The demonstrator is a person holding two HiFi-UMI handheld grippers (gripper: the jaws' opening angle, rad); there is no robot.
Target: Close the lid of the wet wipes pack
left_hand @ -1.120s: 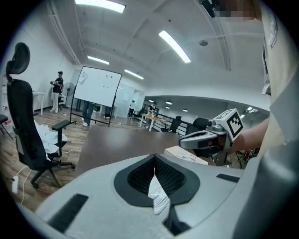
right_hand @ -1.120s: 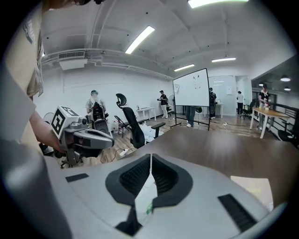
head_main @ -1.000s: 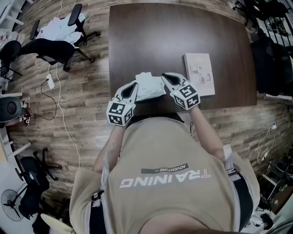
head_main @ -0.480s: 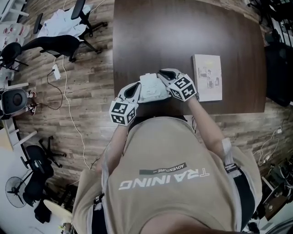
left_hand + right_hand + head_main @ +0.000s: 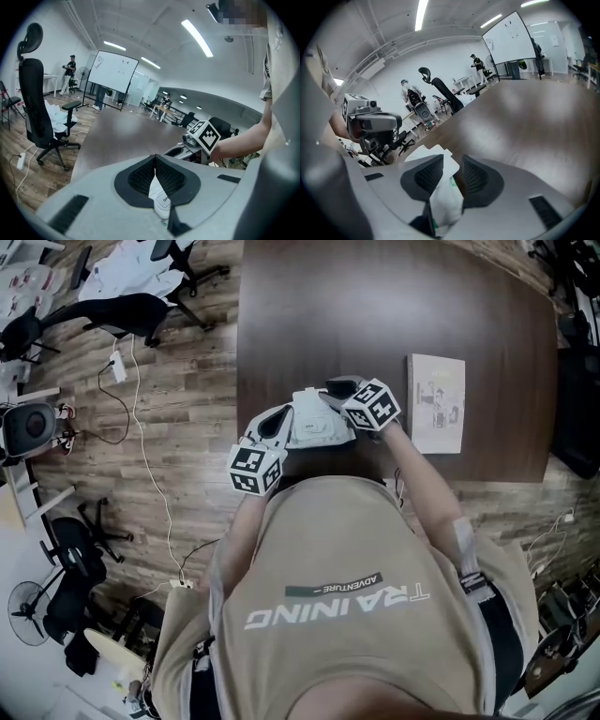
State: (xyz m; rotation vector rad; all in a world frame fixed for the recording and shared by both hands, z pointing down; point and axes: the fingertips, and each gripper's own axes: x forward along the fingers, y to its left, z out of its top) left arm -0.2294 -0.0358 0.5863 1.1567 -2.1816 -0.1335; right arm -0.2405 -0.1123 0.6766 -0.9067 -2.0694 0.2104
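Note:
The white wet wipes pack [image 5: 317, 420] lies near the front edge of the dark brown table [image 5: 375, 315]. My left gripper [image 5: 284, 415] is at the pack's left end. In the left gripper view my left gripper [image 5: 154, 158] is shut on the pack's thin end seam [image 5: 161, 199]. At the pack's far right corner sits my right gripper [image 5: 331, 390]. In the right gripper view my right gripper [image 5: 453, 162] has its jaws a little apart, with the pack's end [image 5: 446, 199] filling the gap. The white lid flap [image 5: 436, 152] stands raised past the left jaw.
A pale book [image 5: 436, 404] lies on the table to the right of the pack. Office chairs [image 5: 131, 306] and a cable [image 5: 141, 409] are on the wooden floor at the left. The person's body hides the table's front edge.
My right gripper has swung from the pack's right side toward its far right corner. The left gripper has kept its hold on the left end.

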